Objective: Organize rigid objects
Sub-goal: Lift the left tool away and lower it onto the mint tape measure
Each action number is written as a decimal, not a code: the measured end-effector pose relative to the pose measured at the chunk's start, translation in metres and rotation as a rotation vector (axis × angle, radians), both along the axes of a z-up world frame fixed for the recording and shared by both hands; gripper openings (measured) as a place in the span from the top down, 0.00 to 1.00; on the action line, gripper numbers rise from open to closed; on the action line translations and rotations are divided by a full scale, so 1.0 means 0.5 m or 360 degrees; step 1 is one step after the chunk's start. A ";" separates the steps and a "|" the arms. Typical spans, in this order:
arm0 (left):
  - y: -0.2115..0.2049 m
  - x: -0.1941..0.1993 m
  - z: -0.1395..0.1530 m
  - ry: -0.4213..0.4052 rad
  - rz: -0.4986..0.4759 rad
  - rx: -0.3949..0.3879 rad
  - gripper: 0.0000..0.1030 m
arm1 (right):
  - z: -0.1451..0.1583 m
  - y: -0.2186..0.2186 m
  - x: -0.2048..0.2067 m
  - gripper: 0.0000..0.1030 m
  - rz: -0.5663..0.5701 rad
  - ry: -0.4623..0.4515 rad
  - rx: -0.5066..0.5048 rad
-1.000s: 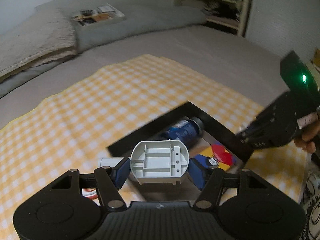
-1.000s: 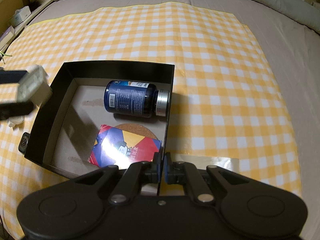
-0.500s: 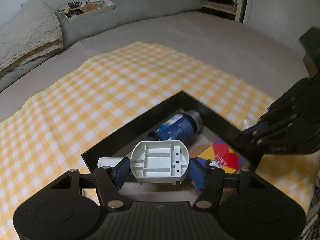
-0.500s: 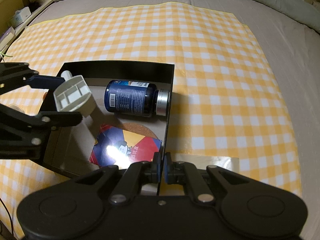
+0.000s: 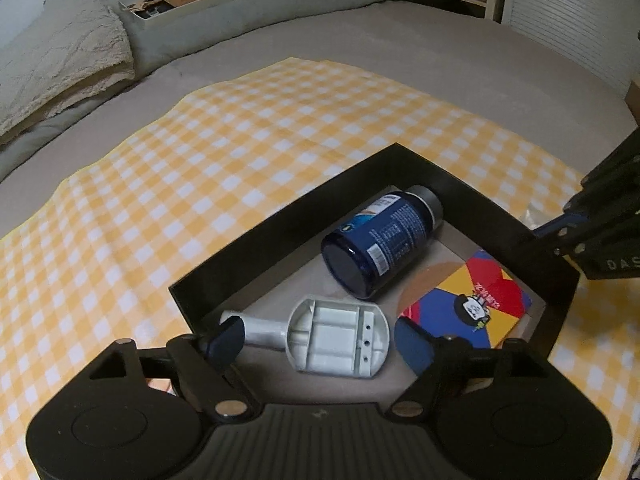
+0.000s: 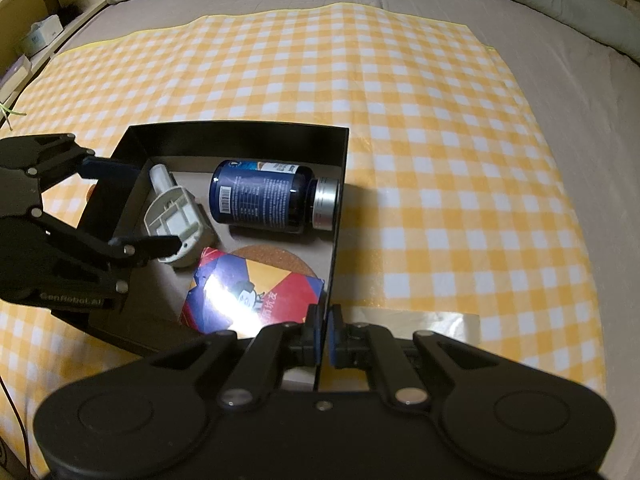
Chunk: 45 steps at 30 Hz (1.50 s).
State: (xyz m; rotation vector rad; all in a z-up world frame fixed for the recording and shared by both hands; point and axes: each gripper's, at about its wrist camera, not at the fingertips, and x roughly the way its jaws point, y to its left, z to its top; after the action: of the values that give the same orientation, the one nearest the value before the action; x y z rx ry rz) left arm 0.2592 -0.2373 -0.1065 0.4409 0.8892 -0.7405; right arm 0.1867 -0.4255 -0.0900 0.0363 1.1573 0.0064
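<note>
While its jaws have just been opening, left gripper (image 5: 316, 340) straddles grey plastic tool (image 5: 336, 338), pads clear of it, lower centre | right gripper (image 6: 323, 334) jaws pinched on black box (image 6: 240, 132) wall, lower centre | tool lies on box floor beside blue bottle (image 6: 264, 196), coloured card (image 6: 256, 296) | checkered cloth (image 6: 400, 120) on bed.

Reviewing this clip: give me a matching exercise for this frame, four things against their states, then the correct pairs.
Things:
1. blue bottle
2. grey plastic part
3. right gripper
4. cork coaster

States:
A. clamped on the black box wall
B. partly covered by the colourful card
C. lying on its side, silver cap toward the wall
D. resting in the box between the open left gripper pads

Pairs: 1-C, 2-D, 3-A, 4-B
</note>
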 end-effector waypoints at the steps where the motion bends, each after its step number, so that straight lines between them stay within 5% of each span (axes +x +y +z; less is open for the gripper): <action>1: 0.000 -0.001 0.001 0.0007 -0.0001 0.0000 0.19 | 0.000 0.000 0.000 0.96 0.0000 0.0000 0.0001; 21: 0.015 -0.077 0.055 0.0117 -0.0010 -0.0135 0.01 | -0.003 0.009 0.002 0.96 0.0006 0.0000 -0.0032; 45: 0.141 -0.206 0.067 0.0106 -0.0102 -0.0093 0.00 | -0.015 0.017 0.004 0.95 0.0050 -0.0017 -0.0104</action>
State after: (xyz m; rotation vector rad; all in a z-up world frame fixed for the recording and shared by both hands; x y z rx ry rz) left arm 0.1564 -0.1669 -0.0732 0.3964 0.9172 -0.8418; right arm 0.1889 -0.4170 -0.0974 -0.0395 1.1466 -0.0035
